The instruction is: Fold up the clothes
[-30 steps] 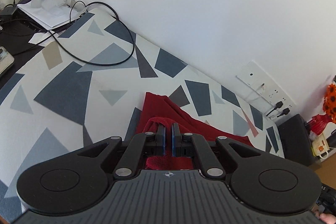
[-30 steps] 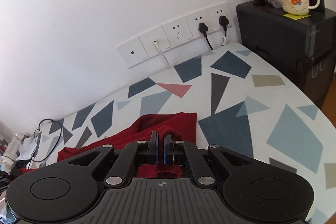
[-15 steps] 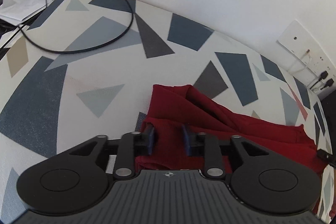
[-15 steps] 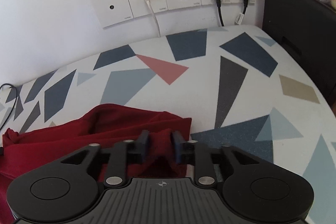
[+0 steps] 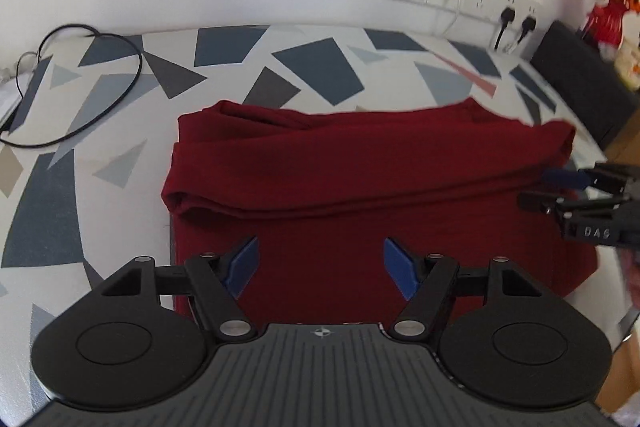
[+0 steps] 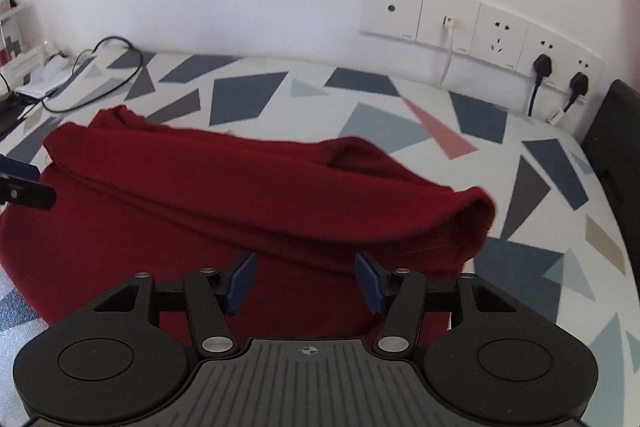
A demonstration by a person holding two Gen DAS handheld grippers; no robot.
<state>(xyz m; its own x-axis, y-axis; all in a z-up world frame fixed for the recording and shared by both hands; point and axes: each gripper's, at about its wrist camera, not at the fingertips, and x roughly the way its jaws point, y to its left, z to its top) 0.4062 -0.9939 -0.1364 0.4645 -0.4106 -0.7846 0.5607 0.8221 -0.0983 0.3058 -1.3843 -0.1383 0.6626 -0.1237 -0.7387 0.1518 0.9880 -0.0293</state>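
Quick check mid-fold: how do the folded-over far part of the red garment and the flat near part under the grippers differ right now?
The far part of the red garment is a thick, rolled band with layered edges; the near part lies as a smooth flat sheet. The far part's right end bulges and lifts; the near part stays flush with the patterned table. Both are the same dark red cloth, and neither is gripped: the left gripper and right gripper are open above it.

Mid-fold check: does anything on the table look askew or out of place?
The red garment is folded unevenly: its right end bunches into a thick roll and the far-left corner is rumpled. A black cable loops loose on the tablecloth, apart from the cloth.
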